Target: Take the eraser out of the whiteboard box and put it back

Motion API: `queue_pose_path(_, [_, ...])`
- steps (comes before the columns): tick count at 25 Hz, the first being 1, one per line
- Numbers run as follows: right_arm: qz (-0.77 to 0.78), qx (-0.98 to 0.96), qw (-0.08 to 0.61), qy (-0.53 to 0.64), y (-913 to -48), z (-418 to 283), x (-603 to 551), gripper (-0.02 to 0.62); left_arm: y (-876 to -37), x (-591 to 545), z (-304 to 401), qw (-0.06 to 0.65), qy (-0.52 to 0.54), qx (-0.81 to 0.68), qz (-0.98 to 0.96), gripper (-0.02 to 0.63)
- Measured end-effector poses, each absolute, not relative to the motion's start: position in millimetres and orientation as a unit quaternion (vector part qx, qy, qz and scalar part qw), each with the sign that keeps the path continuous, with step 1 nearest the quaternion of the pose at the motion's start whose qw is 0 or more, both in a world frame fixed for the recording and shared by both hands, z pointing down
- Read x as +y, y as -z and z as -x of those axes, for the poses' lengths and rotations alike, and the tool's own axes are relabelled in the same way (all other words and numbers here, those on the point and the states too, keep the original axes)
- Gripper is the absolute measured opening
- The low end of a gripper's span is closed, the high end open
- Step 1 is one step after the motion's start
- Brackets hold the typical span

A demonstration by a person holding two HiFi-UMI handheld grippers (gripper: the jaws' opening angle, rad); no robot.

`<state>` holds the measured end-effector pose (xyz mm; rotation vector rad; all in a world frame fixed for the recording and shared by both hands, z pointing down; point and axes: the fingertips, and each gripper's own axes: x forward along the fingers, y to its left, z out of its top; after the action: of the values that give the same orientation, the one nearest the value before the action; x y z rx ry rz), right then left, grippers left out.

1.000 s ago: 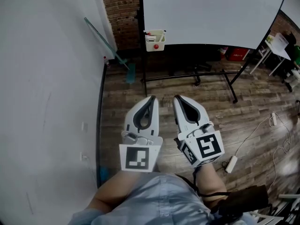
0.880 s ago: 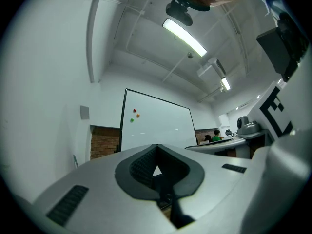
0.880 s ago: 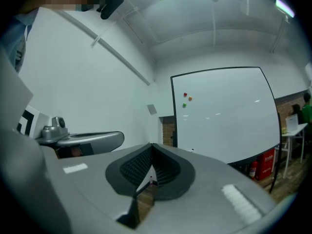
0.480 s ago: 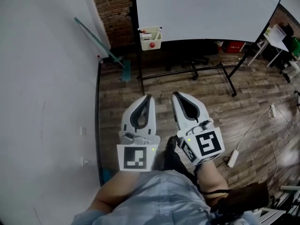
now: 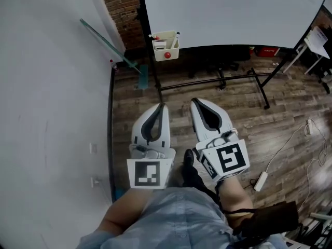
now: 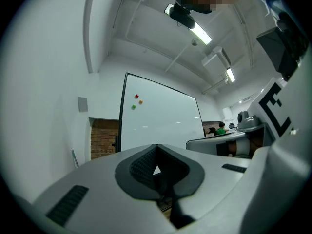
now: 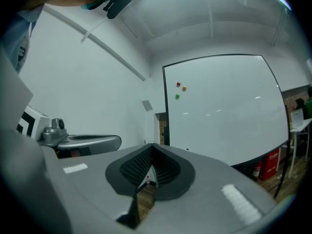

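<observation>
A white box [image 5: 166, 45] hangs at the lower left corner of the big whiteboard [image 5: 228, 9]. Markers and a red round thing show in it; I cannot make out the eraser. Both grippers are held side by side over the wooden floor, well short of the box and pointing toward the board. My left gripper [image 5: 163, 106] has its jaws together with nothing between them, as the left gripper view shows [image 6: 156, 146]. My right gripper [image 5: 194, 102] is likewise shut and empty [image 7: 152, 145]. Coloured magnets [image 7: 179, 90] dot the board.
A white wall [image 5: 52, 113] runs along the left, with a teal-handled broom [image 5: 111, 45] leaning on it. The whiteboard stand's black legs [image 5: 218, 82] spread over the floor. A power strip with cable [image 5: 261, 180] lies at the right. A table [image 5: 316, 38] stands far right.
Both grippers and the view have moved closer to the whiteboard, so the box looks slightly larger. A dark shoe now shows between the grippers. Both pairs of jaws stay shut.
</observation>
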<state>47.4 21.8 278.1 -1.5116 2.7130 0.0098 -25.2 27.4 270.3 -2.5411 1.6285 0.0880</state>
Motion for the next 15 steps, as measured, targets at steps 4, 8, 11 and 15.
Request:
queue_pose_path(4, [0.467,0.884,0.020,0.001,-276,-60,-23,0.003,-267,-14,14,0.067,-0.011,0.551,0.832,0.005])
queue_pose_path(8, [0.445,0.895,0.019,0.006,-276,-67,-61,0.003,-258,-47,4,0.077,-0.003,0.565,0.822,0.005])
queue_pose_path(11, [0.428,0.903,0.020,0.009,-277,-69,-86,0.003,-253,-66,0,0.080,-0.003,0.579,0.812,0.005])
queue_pose_path(15, [0.403,0.915,0.017,0.002,-274,-66,-107,0.003,-251,-85,-3,0.082,-0.006,0.593,0.801,0.005])
